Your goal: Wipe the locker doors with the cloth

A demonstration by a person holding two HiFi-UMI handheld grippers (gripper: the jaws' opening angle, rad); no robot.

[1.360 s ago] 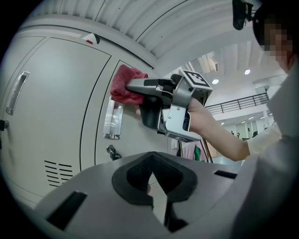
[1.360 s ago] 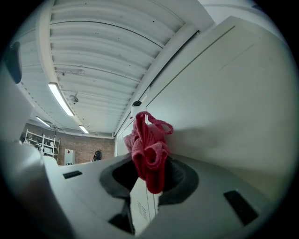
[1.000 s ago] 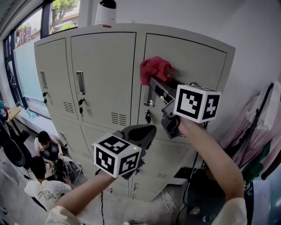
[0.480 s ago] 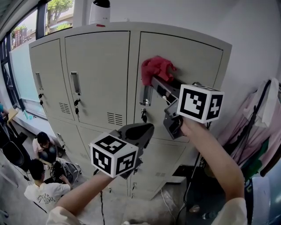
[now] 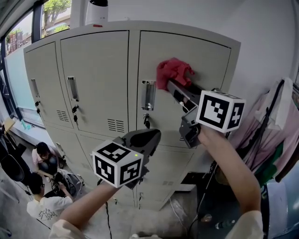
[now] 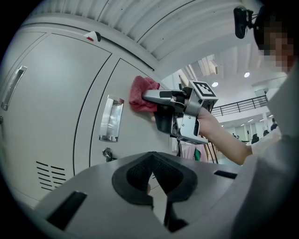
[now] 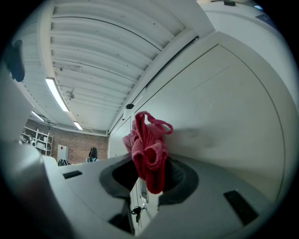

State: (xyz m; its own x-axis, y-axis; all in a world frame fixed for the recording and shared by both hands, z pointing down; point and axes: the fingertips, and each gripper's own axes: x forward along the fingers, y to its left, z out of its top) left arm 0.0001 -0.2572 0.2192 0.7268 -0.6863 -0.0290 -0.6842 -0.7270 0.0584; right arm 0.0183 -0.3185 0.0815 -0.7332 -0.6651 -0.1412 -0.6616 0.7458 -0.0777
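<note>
A red cloth point(image 5: 174, 73) is pressed against the upper right locker door point(image 5: 201, 60), to the right of its metal handle point(image 5: 148, 94). My right gripper point(image 5: 172, 85) is shut on the cloth, which bunches out between the jaws point(image 7: 147, 149) against the pale door point(image 7: 224, 107). My left gripper point(image 5: 152, 137) hangs lower, in front of the lockers and apart from them, shut with nothing in it. In the left gripper view, its closed jaws point(image 6: 152, 179) point at the door, and the cloth point(image 6: 141, 92) and the right gripper show above.
The bank of beige lockers point(image 5: 93, 70) runs to the left, with handles and vents. A white device point(image 5: 96, 10) stands on top. Two people point(image 5: 39, 156) sit on the floor at lower left. Clothes point(image 5: 275, 130) hang at the right by the wall.
The cloth and right gripper have slid to the right across the door, away from the handle. The left gripper has stayed shut and low.
</note>
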